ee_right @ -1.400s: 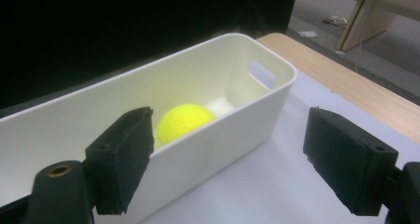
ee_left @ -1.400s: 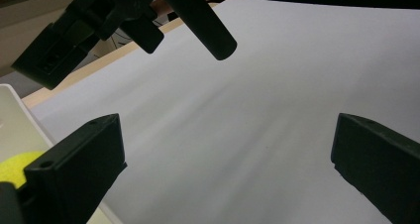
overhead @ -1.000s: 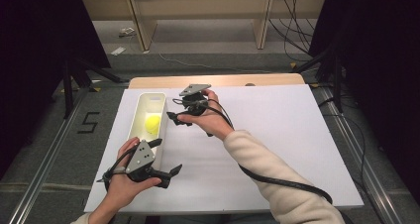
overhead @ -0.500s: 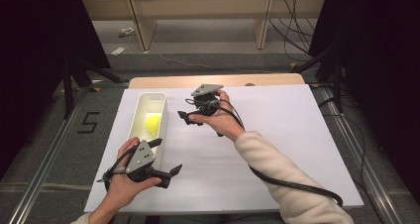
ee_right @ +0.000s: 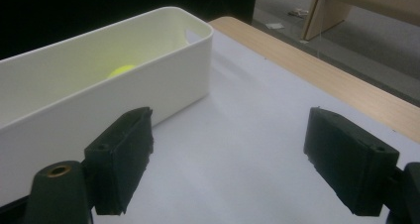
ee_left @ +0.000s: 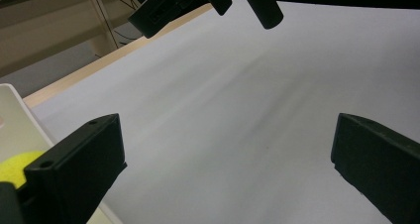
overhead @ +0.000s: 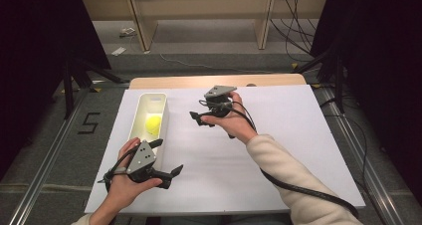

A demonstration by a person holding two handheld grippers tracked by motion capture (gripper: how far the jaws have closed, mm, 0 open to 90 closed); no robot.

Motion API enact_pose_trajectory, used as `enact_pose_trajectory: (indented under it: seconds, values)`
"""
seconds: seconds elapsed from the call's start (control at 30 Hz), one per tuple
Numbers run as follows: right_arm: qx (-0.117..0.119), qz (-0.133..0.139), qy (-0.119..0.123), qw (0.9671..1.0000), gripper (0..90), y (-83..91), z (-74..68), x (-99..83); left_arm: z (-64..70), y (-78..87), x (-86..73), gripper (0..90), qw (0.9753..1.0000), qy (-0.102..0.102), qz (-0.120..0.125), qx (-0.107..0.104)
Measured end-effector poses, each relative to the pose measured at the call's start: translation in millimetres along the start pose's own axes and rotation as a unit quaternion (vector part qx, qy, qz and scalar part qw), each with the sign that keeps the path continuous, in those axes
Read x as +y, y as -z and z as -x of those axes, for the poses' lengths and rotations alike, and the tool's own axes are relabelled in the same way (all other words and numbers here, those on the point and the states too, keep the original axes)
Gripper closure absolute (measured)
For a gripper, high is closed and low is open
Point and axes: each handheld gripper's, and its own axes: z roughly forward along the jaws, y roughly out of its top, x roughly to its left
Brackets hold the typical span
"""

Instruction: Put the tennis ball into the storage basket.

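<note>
From above, the white bin point(overhead: 150, 116) holds 1 yellow ball point(overhead: 153, 124); the right gripper point(ee_right: 228, 157) view catches just its top (jaws spread). The left gripper point(ee_left: 225, 154) is spread too.

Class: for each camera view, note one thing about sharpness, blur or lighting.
High view: evenly lit white table, dark surroundings. Left gripper view: streaky motion blur across the table, yellow ball soft at the edge. Right gripper view: white bin fairly sharp, its inside tinted by the ball.
</note>
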Motion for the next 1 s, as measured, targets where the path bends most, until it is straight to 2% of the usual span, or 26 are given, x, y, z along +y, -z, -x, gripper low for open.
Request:
enact_pose_trajectory:
  seconds: [1.0]
  values:
    - [-0.022,0.011,-0.026,0.9994,19.9,37.3,21.1,-23.1,-0.6,0.7,0.3,0.0,1.0000,-0.002,0.000,0.001]
